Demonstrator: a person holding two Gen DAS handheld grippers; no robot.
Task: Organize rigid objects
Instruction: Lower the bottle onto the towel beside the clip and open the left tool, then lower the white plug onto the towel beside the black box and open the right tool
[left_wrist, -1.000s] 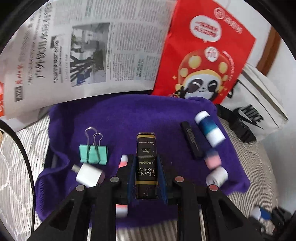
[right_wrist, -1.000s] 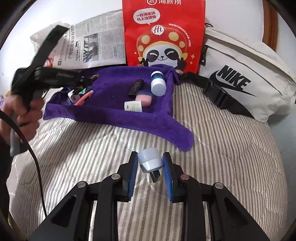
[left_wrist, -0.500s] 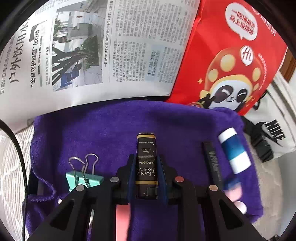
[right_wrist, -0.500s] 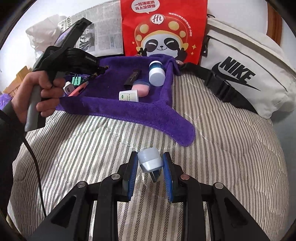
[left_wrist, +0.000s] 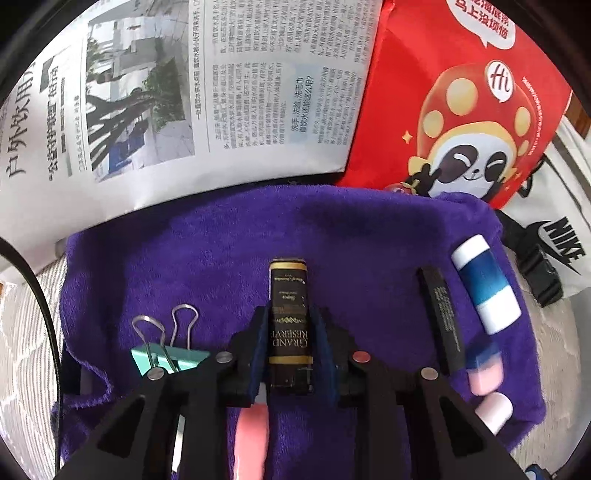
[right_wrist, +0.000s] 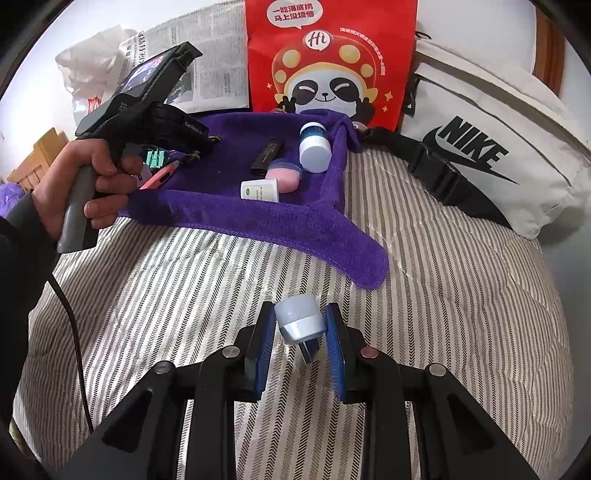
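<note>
Teal binder clip (left_wrist: 168, 356) lies just left of the left gripper (left_wrist: 291, 350). Its jaws are easing open around the black lighter (left_wrist: 290, 325), long axis pointing away, low over bare purple towel (left_wrist: 229, 266); contact underneath probably, view poor. Black tube (left_wrist: 441, 317) sits right. Right gripper (right_wrist: 301, 334) clenches a grey cap (right_wrist: 300, 319), off the towel, farther.

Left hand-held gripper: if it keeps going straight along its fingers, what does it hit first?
Probably bare purple towel. The left hand-held gripper, jaws opening around the black Grand Reserve lighter, points down at open cloth between the teal binder clip and the black tube. Depth is unclear.
</note>
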